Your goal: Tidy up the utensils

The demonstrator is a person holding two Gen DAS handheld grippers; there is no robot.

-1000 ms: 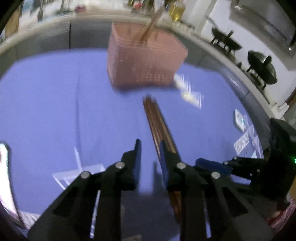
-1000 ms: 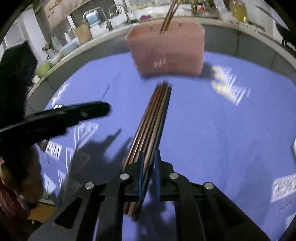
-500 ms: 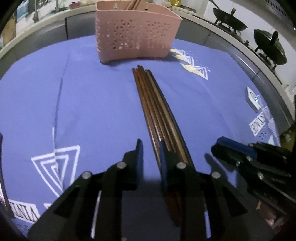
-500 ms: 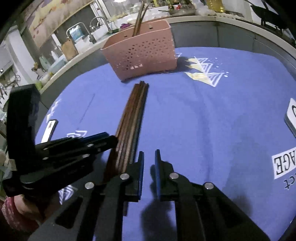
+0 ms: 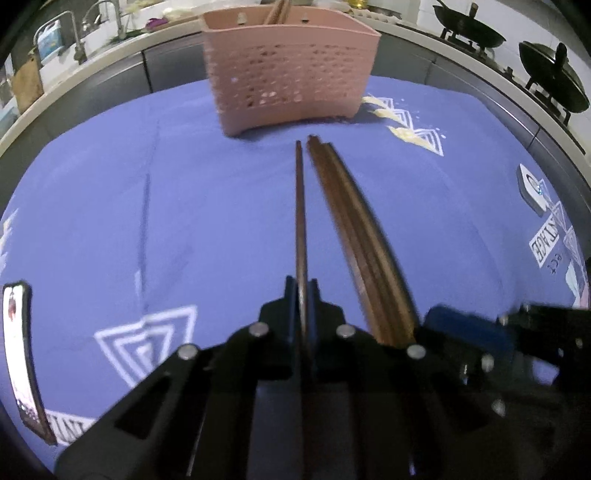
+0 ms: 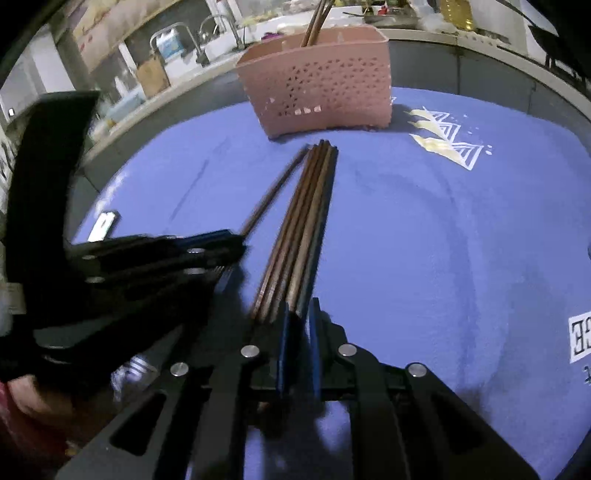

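the left gripper is pressed together on a single chopstick, pinching it near one end; the stick runs straight ahead over the blue tablecloth, pointing at the pink utensil basket. just to its right lies the bundle of chopsticks, side by side on the cloth, their far tips close to the basket's foot but not touching it. the basket stands near the far edge of the table and already holds a few chopsticks leaning upright. the right gripper sits at the near end of the bundle, its blue pads almost together with a narrow gap; whether they grip any stick cannot be told. a phone lies near the cloth's left edge.
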